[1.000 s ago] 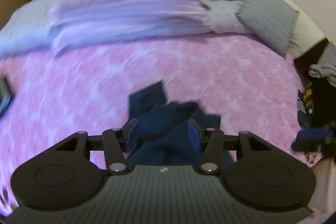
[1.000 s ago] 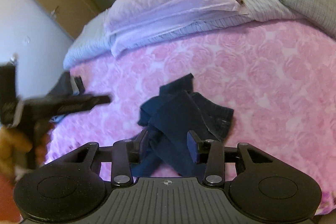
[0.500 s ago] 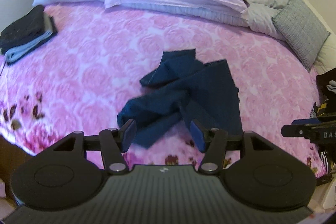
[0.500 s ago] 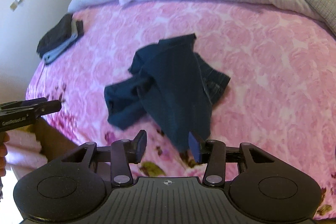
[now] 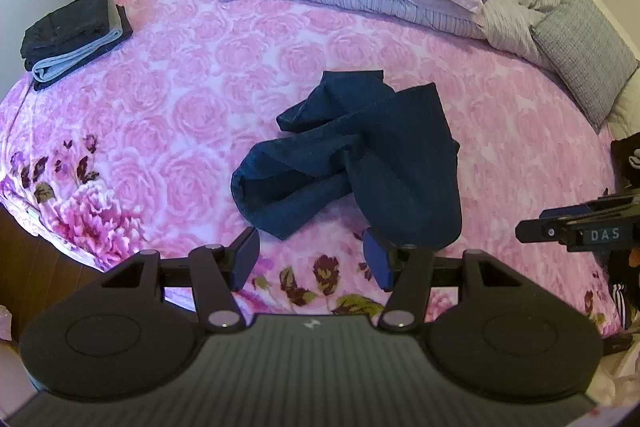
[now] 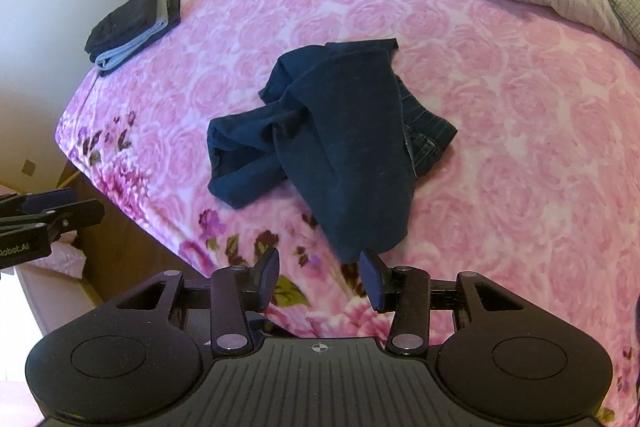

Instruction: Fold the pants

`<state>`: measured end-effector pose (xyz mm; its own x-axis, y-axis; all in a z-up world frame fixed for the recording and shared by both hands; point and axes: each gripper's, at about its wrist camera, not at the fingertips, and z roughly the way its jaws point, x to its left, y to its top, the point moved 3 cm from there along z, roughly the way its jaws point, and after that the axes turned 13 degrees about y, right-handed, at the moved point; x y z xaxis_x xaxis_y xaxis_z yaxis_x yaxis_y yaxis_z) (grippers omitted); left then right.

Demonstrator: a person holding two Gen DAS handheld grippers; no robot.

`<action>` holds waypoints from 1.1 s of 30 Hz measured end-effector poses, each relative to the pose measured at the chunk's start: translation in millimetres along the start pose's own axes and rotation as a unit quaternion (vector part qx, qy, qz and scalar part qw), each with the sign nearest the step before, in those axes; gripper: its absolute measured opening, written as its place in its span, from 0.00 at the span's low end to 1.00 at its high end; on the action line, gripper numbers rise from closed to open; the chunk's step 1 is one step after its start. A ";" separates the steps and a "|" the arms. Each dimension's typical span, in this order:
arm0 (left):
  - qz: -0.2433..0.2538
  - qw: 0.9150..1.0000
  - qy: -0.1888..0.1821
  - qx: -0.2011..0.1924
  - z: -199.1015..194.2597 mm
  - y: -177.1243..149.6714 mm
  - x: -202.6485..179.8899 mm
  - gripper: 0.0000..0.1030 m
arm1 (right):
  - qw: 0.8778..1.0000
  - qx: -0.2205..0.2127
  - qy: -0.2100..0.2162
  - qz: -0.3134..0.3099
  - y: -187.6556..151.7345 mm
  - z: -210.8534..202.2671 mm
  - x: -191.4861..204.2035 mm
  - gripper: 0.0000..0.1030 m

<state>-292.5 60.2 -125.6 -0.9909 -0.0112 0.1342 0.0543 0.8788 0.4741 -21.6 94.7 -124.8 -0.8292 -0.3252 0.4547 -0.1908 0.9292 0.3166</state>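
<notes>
Pants [image 5: 352,155] lying crumpled mid-bed [image 5: 168,99], long axis running 11-to-5. Left tool [image 5: 310,259] hovering released, nothing between pads. Right tool [image 6: 318,277] likewise released, empty, sitting nearer: leg end lying at its 12 o'clock.

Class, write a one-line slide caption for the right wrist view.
Open right gripper above crumpled navy pants on a pink floral bedspread.
</notes>
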 end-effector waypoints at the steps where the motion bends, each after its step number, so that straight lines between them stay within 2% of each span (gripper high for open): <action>1: 0.001 1.000 -0.001 0.002 1.0 -0.3 0.1 0.53 | 1.000 0.002 -0.001 0.001 0.6 2.2 -0.2 0.41; 9: 0.025 0.999 -0.019 0.024 20.1 1.2 2.1 0.53 | 0.999 0.018 -0.016 0.025 3.0 22.4 -2.3 0.41; 17: 0.059 0.996 -0.058 0.040 53.6 17.6 12.2 0.53 | 0.996 0.020 -0.046 0.076 16.8 39.0 -6.6 0.41; 20: 0.068 0.995 -0.065 0.044 73.9 25.4 24.5 0.54 | 0.992 0.004 -0.067 0.107 29.4 37.9 -19.3 0.41; 22: 0.072 0.994 -0.064 0.046 88.9 29.8 33.8 0.58 | 0.988 -0.010 -0.088 0.124 40.3 33.5 -29.7 0.41; 27: 0.093 0.992 -0.069 0.045 134.7 44.5 55.0 0.60 | 0.975 -0.059 -0.138 0.163 68.9 13.7 -53.5 0.41; 30: 0.110 0.990 -0.078 0.037 162.0 53.3 57.7 0.63 | 0.967 -0.079 -0.157 0.186 77.4 3.2 -64.8 0.41; 33: 0.127 0.987 -0.089 0.032 190.4 62.3 51.0 0.65 | 0.961 -0.082 -0.168 0.204 77.5 -2.7 -74.8 0.41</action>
<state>-363.1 205.2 -254.9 -0.9528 0.2920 0.0828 0.3007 0.8712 0.3881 27.1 190.6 -132.1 -0.9456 0.1599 0.2834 0.2476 0.9186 0.3081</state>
